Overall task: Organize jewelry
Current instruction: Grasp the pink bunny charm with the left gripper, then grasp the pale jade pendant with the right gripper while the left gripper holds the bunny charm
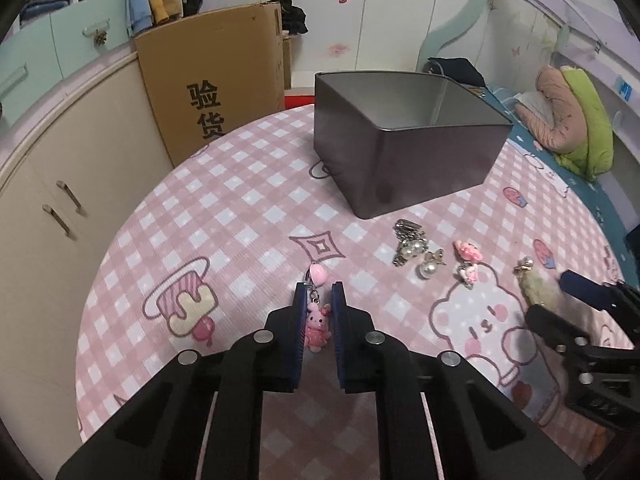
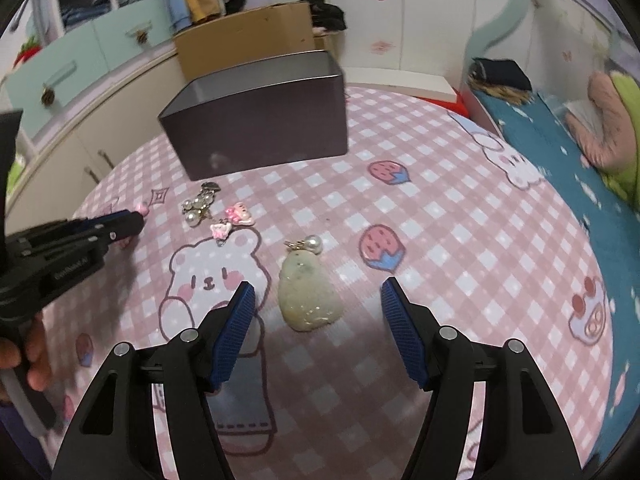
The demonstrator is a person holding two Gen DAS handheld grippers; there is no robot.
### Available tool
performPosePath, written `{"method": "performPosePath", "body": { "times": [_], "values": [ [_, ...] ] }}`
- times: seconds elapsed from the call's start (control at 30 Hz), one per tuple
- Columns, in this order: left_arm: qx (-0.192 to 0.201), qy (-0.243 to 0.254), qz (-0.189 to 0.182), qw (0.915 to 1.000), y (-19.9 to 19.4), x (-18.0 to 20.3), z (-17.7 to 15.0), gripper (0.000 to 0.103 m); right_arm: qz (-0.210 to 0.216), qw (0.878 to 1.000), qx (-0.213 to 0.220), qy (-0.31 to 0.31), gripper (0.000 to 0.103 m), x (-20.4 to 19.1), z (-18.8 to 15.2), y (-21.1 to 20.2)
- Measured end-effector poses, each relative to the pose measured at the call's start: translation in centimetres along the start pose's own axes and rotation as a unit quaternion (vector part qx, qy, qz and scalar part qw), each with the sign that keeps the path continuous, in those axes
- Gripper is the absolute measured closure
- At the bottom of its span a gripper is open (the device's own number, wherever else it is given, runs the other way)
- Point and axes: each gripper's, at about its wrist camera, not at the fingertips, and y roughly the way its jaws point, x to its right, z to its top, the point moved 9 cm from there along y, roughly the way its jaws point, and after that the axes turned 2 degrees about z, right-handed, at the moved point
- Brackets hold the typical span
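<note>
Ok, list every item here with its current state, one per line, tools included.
Left tool: narrowly open around the pink bunny charm, pads not clearly touching it.
Pink bunny charm: on the cloth between the left tool's fingers.
Right tool: wide open, holding nothing.
Jade pendant: flat on the cloth between the right tool's fingers.
Tin box: lid off.
Pearl earrings: loose beside the box.

Black plastic left gripper and right gripper, ribbed blue pads, silver screws, bare fingers

Matt grey metal tin on soft checked cloth; glossy pearl earrings; brown cardboard box, upper left.
</note>
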Motion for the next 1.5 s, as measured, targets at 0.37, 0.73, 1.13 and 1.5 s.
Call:
{"method": "performPosePath", "body": {
  "times": [0.37,0.73,1.13,1.5],
  "values": [
    [0.020,0.005,-0.033,0.9993,-2.7,1.2,0.4,0.092,0.002,1.000,0.003,-0.025,0.071,0.2,-0.2,-0.5],
    [0.038,0.010,-0.067,0.9970,-5.2,2.5,1.0,0.092,0.009,1.000,0.024,-0.001,0.072,0.9,0.6,-2.5],
    [0.043,0.010,-0.101,0.9939,-6.2,3.7,1.4,0.092,0.016,1.000,0.025,0.004,0.092,1.4,1.0,-3.3],
    [0.042,0.008,-0.118,0.9921,-6.3,3.8,1.5,0.092,0.035,0.999,0.027,0.011,0.097,1.2,1.4,-3.3]
  ]
}}
